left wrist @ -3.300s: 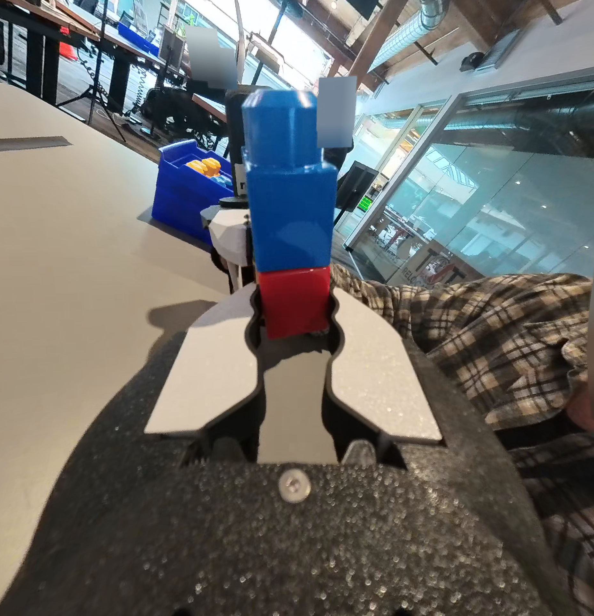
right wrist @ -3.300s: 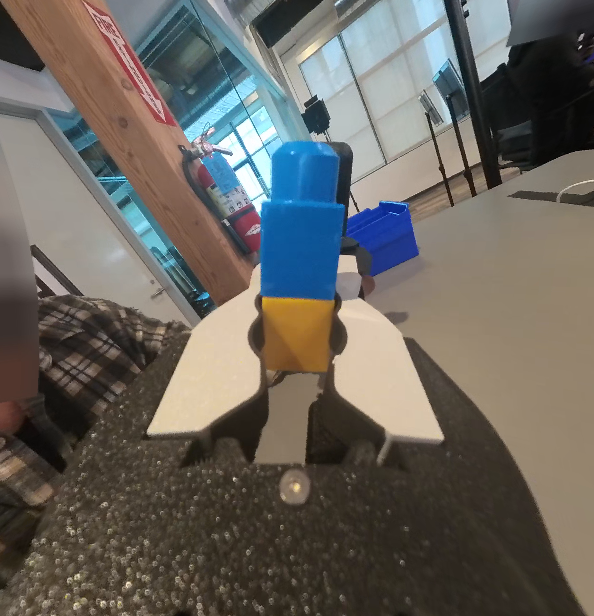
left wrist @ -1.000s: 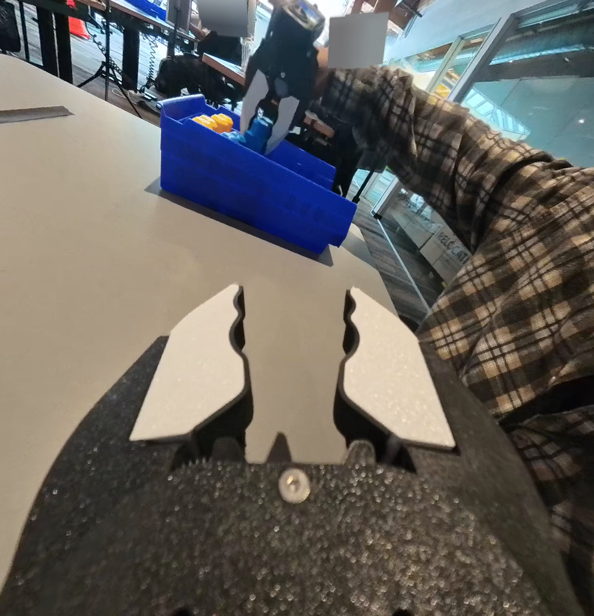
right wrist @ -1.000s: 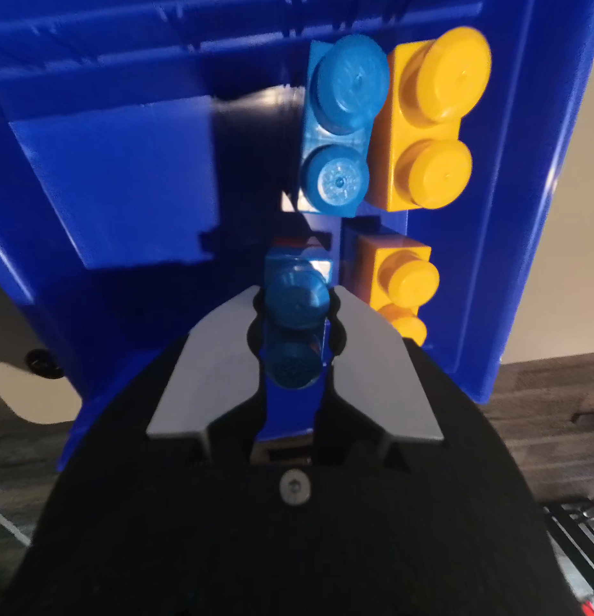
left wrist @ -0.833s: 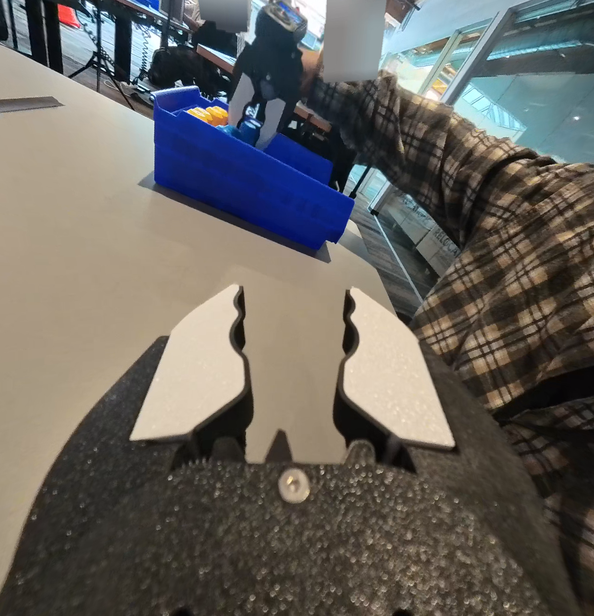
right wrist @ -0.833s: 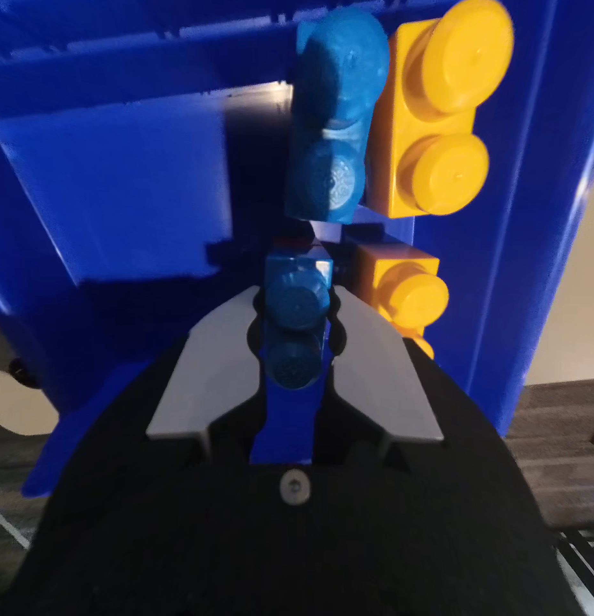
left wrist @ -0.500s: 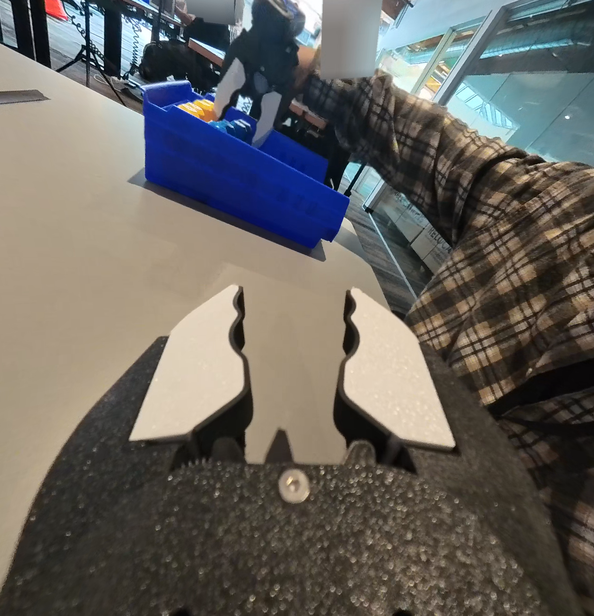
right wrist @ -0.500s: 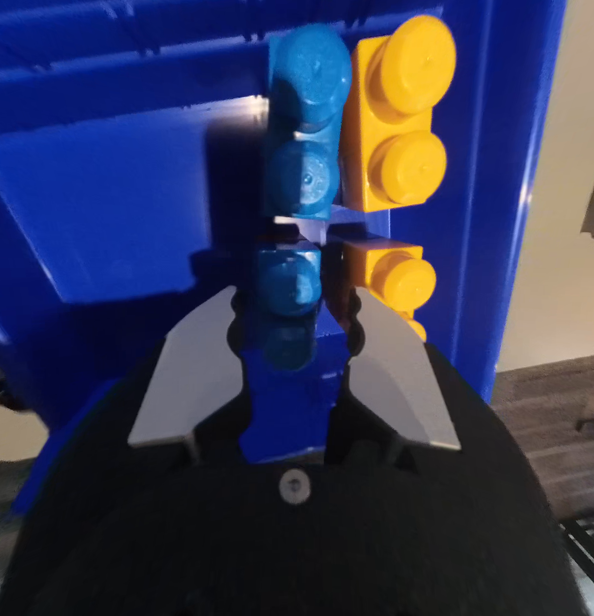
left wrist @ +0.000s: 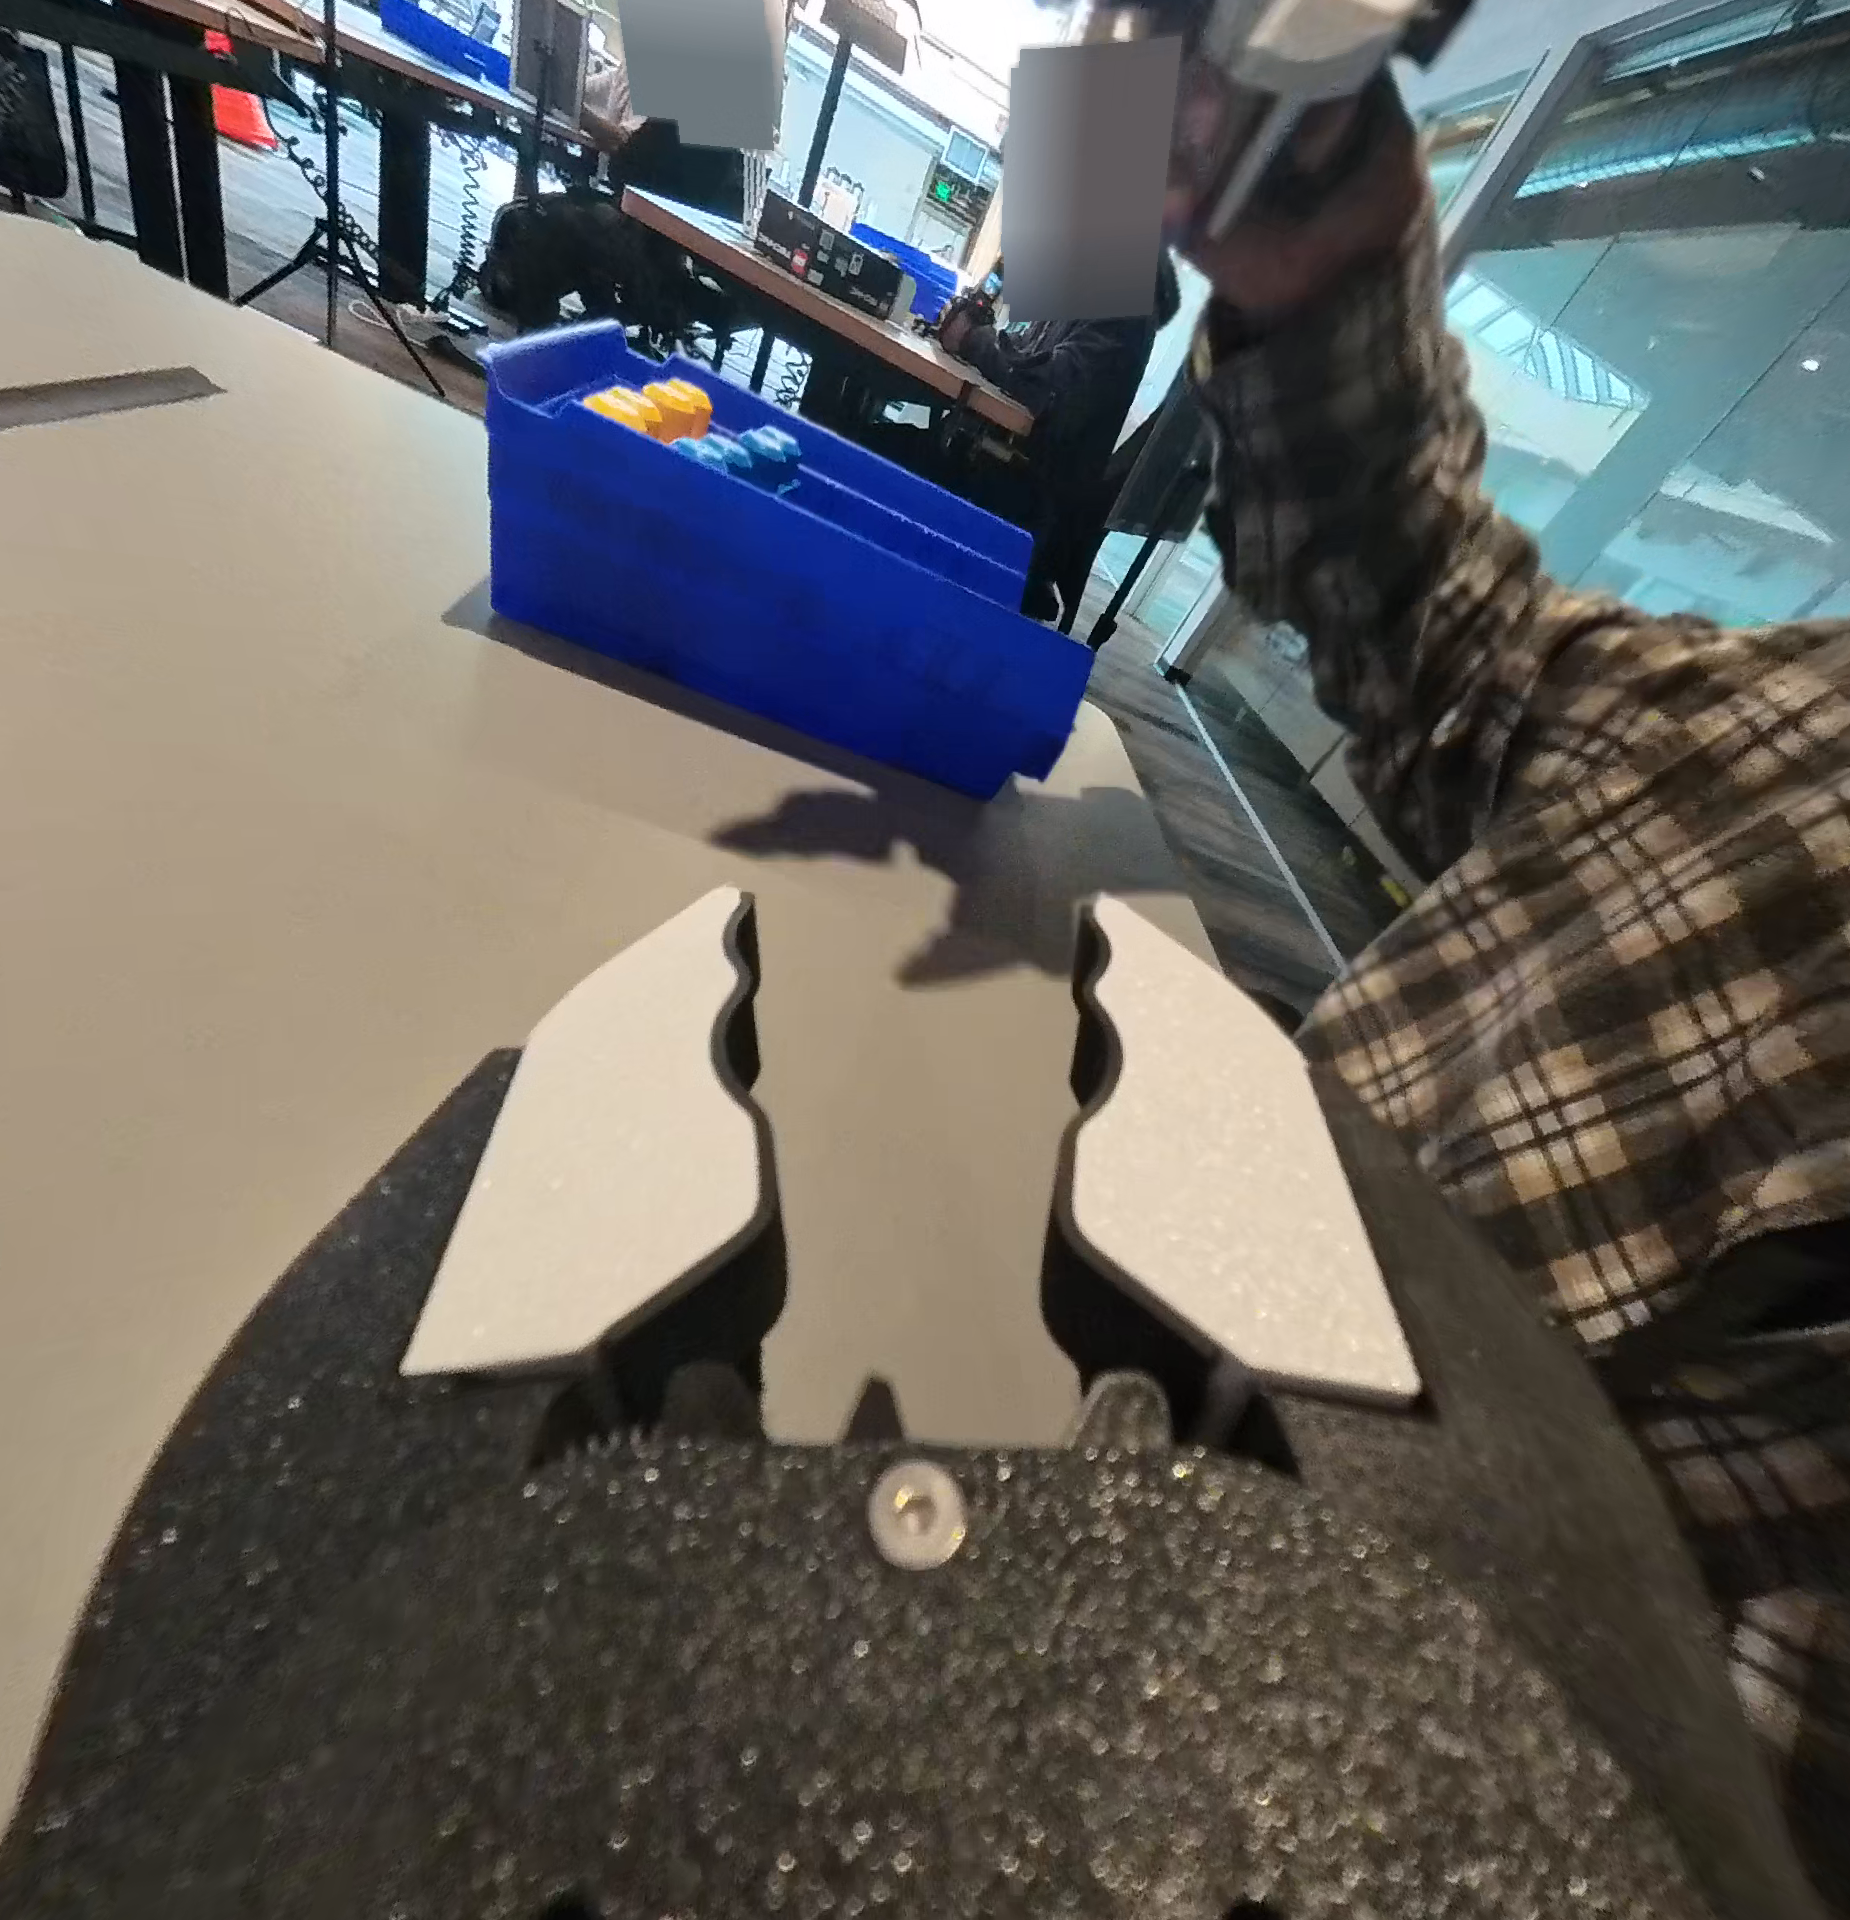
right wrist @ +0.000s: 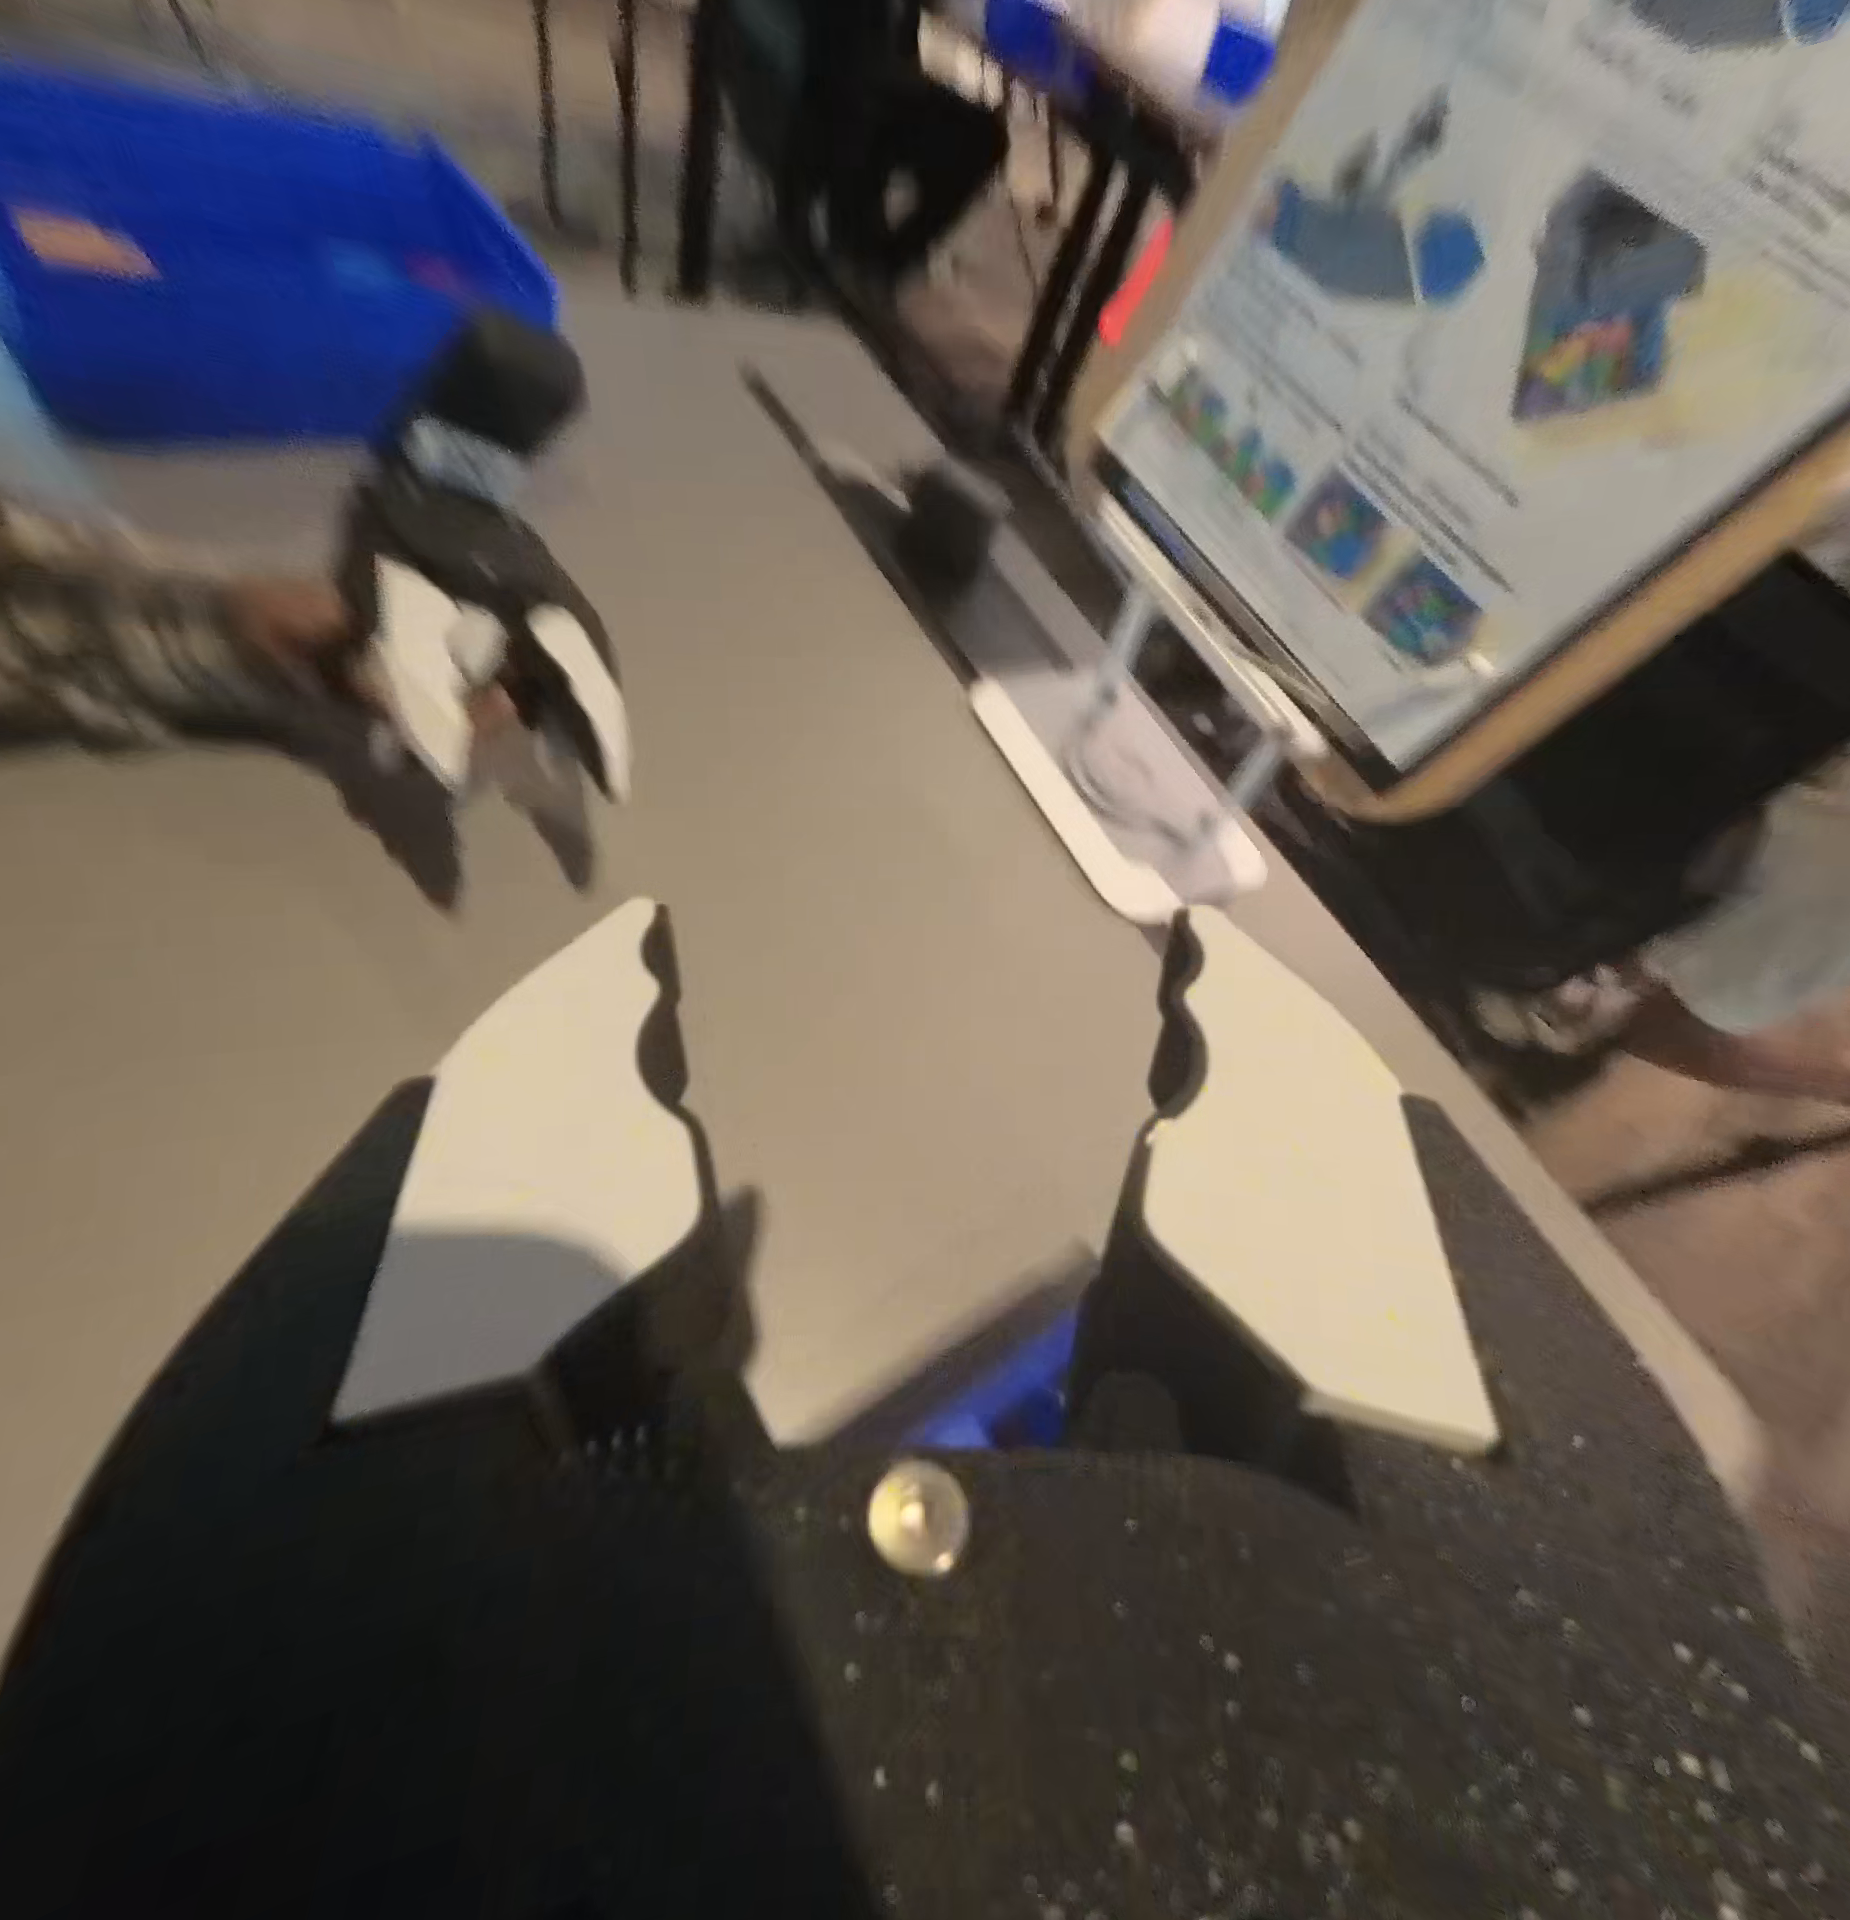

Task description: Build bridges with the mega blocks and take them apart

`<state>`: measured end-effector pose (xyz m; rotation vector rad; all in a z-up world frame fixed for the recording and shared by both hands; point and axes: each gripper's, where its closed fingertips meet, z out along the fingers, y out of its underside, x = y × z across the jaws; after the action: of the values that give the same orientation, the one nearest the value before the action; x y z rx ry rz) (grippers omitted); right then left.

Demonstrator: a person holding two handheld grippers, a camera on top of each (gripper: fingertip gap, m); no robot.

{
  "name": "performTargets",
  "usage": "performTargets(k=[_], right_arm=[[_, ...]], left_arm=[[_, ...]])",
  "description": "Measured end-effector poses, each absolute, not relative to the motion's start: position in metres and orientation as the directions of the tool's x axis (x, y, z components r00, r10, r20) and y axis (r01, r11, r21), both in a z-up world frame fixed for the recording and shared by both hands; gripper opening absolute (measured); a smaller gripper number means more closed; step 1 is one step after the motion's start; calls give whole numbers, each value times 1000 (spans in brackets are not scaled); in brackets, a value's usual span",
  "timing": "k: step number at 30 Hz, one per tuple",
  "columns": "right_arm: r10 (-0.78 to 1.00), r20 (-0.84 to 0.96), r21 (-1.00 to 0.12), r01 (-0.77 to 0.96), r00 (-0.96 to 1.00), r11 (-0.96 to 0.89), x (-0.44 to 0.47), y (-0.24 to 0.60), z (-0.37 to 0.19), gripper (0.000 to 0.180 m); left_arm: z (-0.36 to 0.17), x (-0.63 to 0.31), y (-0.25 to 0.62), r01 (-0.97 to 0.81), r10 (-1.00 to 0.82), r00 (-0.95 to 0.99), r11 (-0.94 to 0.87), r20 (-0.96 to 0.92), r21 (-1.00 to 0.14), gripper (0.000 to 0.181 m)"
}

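**Both tools empty, blocks in the bin**

My left tool (left wrist: 910,1029) hovers over the counter (left wrist: 225,831), fingers parted, holding nothing. The blue bin (left wrist: 755,592) lies ahead and slightly left, its long axis slanting away; the blocks (left wrist: 692,431) sit at its far end. My right tool (right wrist: 916,1029) is spread wide, empty, and I judge the left one nearer.

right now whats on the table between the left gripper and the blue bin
Nothing solid. In the left wrist view the stretch of grey table between the open left gripper and the blue bin is bare, crossed only by a shadow.
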<state>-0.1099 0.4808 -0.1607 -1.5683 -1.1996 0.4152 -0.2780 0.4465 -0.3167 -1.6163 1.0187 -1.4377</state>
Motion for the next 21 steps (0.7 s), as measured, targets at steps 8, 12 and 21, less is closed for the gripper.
performTargets(k=[8, 12, 21], right_arm=[[928, -1, -1000, -1, 373, -1, -217, 460, -221, 66], [913, -112, -993, -86, 393, -85, -223, 486, -269, 66], [900, -211, -977, -72, 382, -199, -223, 490, -301, 60]], left_arm=[[-294, -302, 458, -10, -921, 121, -373, 369, -928, 59], [-274, -332, 462, 66, -914, 194, -350, 356, -934, 60], [-212, -491, 433, 135, -772, 543, -307, 329, -942, 59]])
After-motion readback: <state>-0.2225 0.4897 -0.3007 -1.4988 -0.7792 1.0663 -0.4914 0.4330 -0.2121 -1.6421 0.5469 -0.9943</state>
